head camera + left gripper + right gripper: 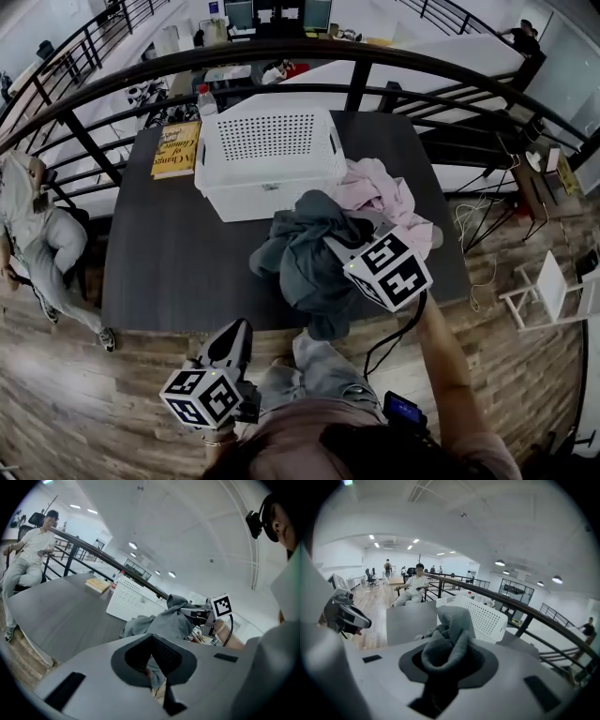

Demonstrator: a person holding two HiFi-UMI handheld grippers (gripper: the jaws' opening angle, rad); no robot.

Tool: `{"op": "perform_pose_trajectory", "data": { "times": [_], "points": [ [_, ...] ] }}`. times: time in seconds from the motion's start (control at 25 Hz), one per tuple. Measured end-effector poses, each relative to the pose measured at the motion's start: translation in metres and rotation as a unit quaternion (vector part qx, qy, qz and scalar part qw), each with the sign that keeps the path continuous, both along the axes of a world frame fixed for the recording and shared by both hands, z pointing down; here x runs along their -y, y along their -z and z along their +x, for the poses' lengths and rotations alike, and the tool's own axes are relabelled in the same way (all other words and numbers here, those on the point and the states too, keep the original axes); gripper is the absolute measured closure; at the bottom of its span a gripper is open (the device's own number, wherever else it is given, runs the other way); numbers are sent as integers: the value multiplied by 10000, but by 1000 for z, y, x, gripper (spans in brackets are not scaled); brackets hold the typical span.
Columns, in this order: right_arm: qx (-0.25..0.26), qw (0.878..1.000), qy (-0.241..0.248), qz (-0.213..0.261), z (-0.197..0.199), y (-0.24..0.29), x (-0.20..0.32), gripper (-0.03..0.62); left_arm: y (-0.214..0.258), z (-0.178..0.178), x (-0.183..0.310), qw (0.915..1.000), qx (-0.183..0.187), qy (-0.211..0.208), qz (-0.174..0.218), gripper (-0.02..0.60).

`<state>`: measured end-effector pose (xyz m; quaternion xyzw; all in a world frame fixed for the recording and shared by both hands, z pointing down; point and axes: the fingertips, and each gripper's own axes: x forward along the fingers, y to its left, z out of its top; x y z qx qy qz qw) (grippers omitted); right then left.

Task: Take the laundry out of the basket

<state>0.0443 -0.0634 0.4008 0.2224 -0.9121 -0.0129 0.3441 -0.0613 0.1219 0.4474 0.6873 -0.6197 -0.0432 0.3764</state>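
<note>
The white perforated basket (267, 195) stands at the table's far middle, and its inside shows no clothes. My right gripper (339, 246) is shut on a grey garment (302, 261), bunched between the jaws (449, 641). The cloth trails down onto the dark table (169, 262) in front of the basket and over the near edge. A pink garment (380, 192) lies heaped to the right of the basket. My left gripper (234, 339) hovers off the table's near edge with its jaws together and nothing in them (157, 667). It faces the grey garment (173, 620) and the basket (129, 602).
A yellow book (175, 148) and a bottle (206, 98) sit at the table's far left corner. A curved black railing (309, 52) runs behind the table. A person (37, 234) sits on a chair left of the table. Wooden floor surrounds it.
</note>
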Motion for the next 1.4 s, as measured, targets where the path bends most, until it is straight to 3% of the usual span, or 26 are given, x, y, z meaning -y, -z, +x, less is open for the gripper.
{"op": "perform_pose_trajectory", "data": {
  "times": [0.56,1.0,1.4],
  "points": [
    [83,9976,-140,-675,-14,-71,26,477,-1,-13,45,9999,102,43,-87,584],
    [-94,9922,-869,-892,4,-132,54,453,6,-14,80,9998,172,-94,-13,584],
    [85,9899,-1191,-771,20,-127,54,358,15,-5,87,9991,222,-334,115,583]
  ]
}}
